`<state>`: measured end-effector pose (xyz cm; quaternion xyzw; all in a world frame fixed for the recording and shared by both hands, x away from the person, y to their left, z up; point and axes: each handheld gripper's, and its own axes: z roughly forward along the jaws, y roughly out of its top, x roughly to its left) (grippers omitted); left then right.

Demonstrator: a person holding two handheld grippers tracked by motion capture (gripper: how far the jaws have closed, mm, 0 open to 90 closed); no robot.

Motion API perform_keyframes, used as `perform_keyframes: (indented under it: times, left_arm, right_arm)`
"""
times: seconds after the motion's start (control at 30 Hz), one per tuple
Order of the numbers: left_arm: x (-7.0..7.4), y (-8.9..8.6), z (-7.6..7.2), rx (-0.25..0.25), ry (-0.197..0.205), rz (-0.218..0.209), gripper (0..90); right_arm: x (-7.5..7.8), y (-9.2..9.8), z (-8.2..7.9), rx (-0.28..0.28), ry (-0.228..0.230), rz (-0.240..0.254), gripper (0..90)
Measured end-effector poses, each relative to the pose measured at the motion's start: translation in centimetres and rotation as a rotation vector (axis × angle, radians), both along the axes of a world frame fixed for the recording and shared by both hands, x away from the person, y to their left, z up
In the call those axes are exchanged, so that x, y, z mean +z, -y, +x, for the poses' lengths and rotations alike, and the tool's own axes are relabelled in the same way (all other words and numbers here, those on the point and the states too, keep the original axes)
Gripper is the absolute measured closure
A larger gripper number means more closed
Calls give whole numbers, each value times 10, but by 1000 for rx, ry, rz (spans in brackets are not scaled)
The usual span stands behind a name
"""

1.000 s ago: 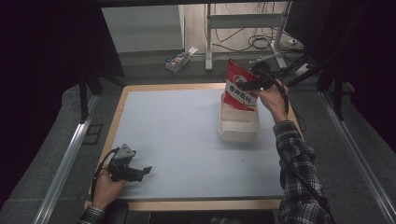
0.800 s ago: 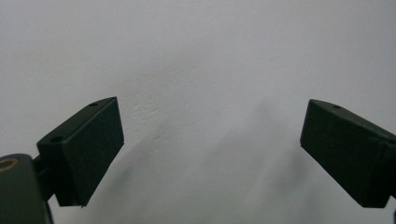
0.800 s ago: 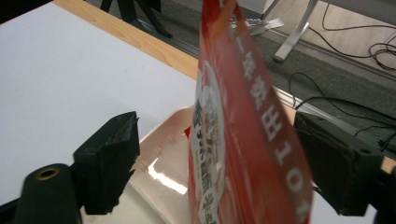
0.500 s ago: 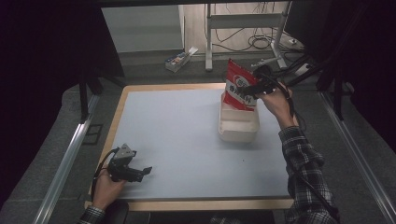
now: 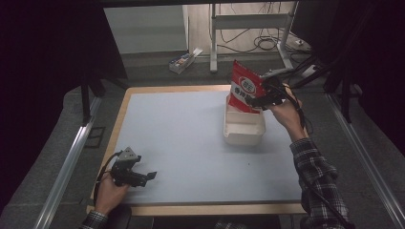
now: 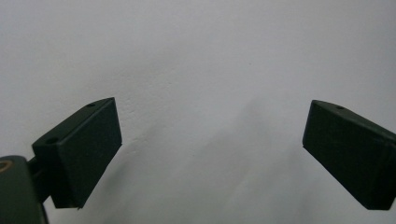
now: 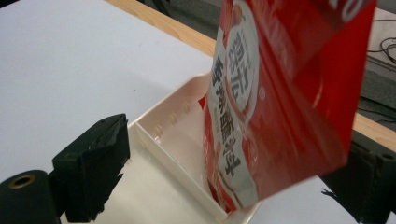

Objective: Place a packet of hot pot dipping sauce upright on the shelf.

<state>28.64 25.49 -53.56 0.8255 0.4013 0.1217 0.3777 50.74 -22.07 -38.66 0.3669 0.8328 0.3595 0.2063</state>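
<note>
A red snack bag point(image 5: 244, 88) stands tilted in the far end of a white tray point(image 5: 243, 139) at the table's right back. My right gripper point(image 5: 261, 100) is just right of the bag. In the right gripper view the bag point(image 7: 280, 93) rises from the tray point(image 7: 159, 135) between the jaws of that gripper point(image 7: 233, 163). They have just been opening; the left jaw stands clear of the bag and the right jaw sits behind its edge. My left gripper point(image 5: 152, 175) rests near the front left corner, and its jaws point(image 6: 210, 154) stand wide apart over bare mat.
The pale mat point(image 5: 181, 133) covers a wood-rimmed table point(image 5: 210, 209). A small box point(image 5: 184, 61) lies on the floor beyond the far edge, near metal stand legs point(image 5: 213, 43) and cables. Metal rails point(image 5: 67, 167) run along both sides of the table.
My right gripper has drawn a little to the right and down, away from the bag, with its jaws spreading. The bag stays propped in the tray. The left gripper has not moved.
</note>
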Motion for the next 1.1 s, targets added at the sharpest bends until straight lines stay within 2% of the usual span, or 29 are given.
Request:
perform_keyframes:
  times: [0.17, 0.47, 0.77, 1.1]
  left_arm:
    - [1, 1, -1, -15, 5, -4, 34]
    - [1, 1, -1, -12, 7, -6, 38]
    - [0, 2, -1, -10, 3, 19, 49]
    - [0, 3, -2, -9, 3, 35, 54]
  right_arm:
    - [-2, 4, -7, 2, 0, 1, 84]
    - [-2, 7, -19, 12, 6, 7, 82]
    - [-2, 6, -36, 38, 10, -3, 76]
    - [-15, 9, -53, 43, 9, 20, 76]
